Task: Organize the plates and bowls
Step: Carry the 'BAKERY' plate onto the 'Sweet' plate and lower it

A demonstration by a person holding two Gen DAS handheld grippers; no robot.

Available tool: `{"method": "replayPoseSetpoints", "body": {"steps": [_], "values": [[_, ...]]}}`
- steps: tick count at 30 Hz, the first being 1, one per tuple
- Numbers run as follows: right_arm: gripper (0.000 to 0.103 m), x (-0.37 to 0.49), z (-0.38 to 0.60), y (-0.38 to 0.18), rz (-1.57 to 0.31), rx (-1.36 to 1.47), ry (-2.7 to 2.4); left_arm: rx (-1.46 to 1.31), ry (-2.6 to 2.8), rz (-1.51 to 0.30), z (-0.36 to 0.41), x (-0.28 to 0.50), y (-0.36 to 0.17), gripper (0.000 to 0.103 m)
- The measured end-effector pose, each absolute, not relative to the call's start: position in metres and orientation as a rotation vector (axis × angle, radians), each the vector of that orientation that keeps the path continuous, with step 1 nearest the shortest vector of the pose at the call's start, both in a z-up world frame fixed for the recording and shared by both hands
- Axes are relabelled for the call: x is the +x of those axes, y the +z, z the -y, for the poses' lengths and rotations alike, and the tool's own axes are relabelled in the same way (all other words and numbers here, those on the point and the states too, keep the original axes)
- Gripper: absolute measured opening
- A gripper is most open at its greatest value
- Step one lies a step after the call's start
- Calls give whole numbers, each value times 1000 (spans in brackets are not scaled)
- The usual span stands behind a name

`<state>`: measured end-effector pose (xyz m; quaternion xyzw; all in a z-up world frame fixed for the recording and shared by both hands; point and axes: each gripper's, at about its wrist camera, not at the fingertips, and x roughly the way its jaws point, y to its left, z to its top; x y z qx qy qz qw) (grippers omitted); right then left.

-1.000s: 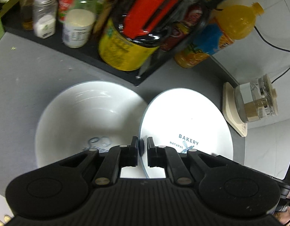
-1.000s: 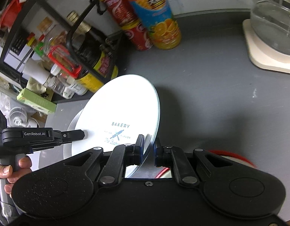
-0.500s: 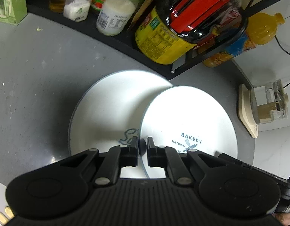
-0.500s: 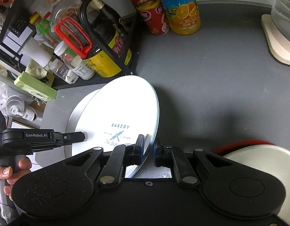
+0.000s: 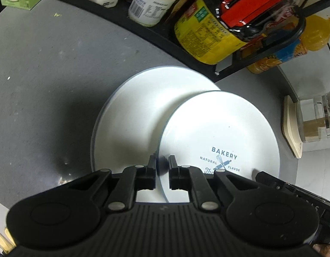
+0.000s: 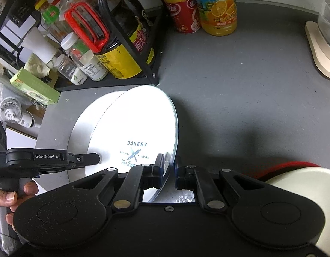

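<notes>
A small white plate (image 5: pixel 218 132) printed "BAKERY" hangs tilted over a larger white plate (image 5: pixel 132 117) that lies flat on the grey counter (image 5: pixel 47 75). My left gripper (image 5: pixel 162 167) is shut on the small plate's near rim. In the right wrist view my right gripper (image 6: pixel 169 167) is shut on the opposite rim of the small plate (image 6: pixel 139 124). There the left gripper (image 6: pixel 98 158) reaches in from the left, held by a hand (image 6: pixel 6 194). The large plate (image 6: pixel 83 124) shows behind the small one. How far the two plates touch is hidden.
A black wire shelf (image 6: pixel 152 72) packed with bottles and jars stands just behind the plates, with a yellow-labelled sauce bottle (image 5: pixel 205 36) at its corner. Red cans (image 6: pixel 184 10) and an orange juice bottle (image 6: pixel 218 6) stand beyond. A glass jar on a cream base (image 5: pixel 312 122) sits right. A cream bowl (image 6: pixel 302 184) lies near right.
Both grippers have carried the small plate back and up from the shelf, so more counter shows. The cream bowl has come into the right view. The left fingers stand slightly wider.
</notes>
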<state>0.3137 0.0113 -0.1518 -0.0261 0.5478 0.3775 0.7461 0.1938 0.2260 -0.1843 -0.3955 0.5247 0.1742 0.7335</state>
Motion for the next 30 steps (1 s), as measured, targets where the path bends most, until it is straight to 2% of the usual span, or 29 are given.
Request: {"method": "replayPoseSetpoints", "body": {"steps": [15, 16, 18, 20, 21, 23, 30], "values": [[7, 311, -22, -156, -1194, -93, 820, -846, 415, -1170, -223, 192, -180, 11], [7, 311, -22, -156, -1194, -95, 820, -844, 422, -1171, -225, 191, -177, 14], [7, 311, -23, -156, -1192, -97, 820, -824, 432, -1159, -227, 191, -169, 27], [7, 311, -23, -157, -1194, -97, 819, -795, 449, -1137, -229, 188, -159, 51], [7, 311, -23, -157, -1194, -98, 819, -784, 460, -1128, -230, 187, -155, 55], [7, 311, -24, -157, -1194, -99, 819, -773, 472, -1114, -231, 186, -150, 59], [7, 312, -26, -158, -1201, -97, 817, -786, 476, -1092, -234, 182, -154, 59]]}}
